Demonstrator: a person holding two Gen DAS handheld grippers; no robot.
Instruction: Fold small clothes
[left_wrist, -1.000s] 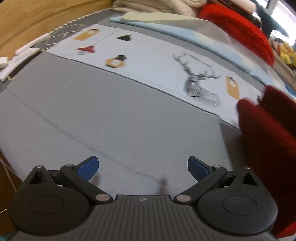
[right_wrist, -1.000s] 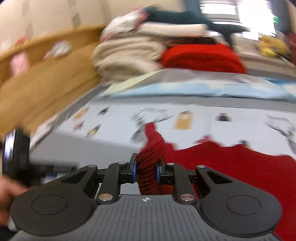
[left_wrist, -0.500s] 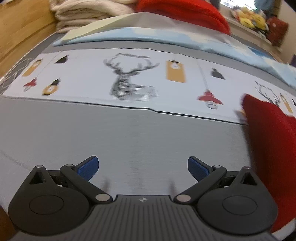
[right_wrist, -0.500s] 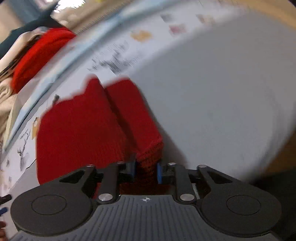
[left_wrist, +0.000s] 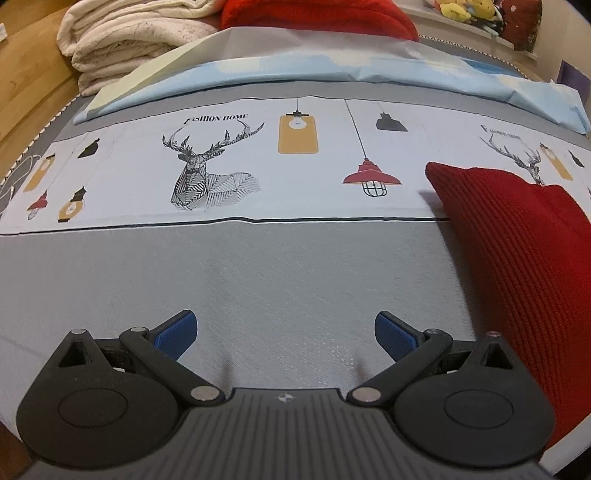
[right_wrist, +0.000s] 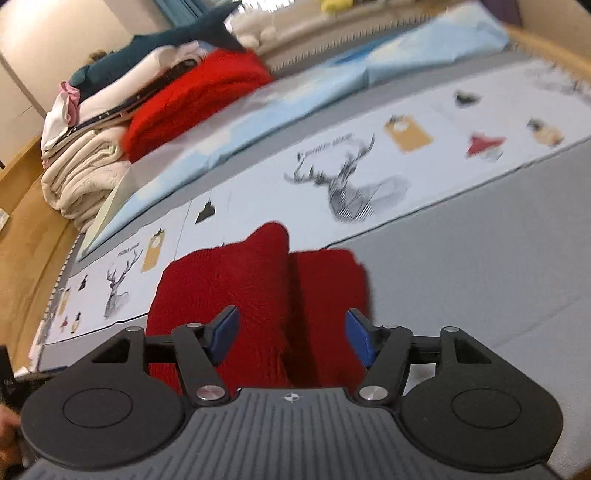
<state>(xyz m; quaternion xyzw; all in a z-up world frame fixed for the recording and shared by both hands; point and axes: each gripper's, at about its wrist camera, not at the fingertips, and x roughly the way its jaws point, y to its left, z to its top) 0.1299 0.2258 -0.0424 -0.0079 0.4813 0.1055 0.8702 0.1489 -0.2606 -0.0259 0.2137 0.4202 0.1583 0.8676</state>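
Dark red ribbed knit garment (right_wrist: 255, 291), lower centre of frame: partly folded, more folds probably left. Right gripper (right_wrist: 291, 338) opening above it, pads clear. Left gripper (left_wrist: 284, 332) wide, empty.

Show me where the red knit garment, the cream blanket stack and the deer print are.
red knit garment (right_wrist: 221, 288): right wrist view, on its broad folded panel.
cream blanket stack (left_wrist: 125, 40): left wrist view, on the upper folds.
deer print (left_wrist: 199, 177): left wrist view, on the deer's neck.

Red ribbed knit garment (left_wrist: 517, 258); grey sheet (left_wrist: 258, 277); white band (left_wrist: 258, 166), deer-and-lamp print.
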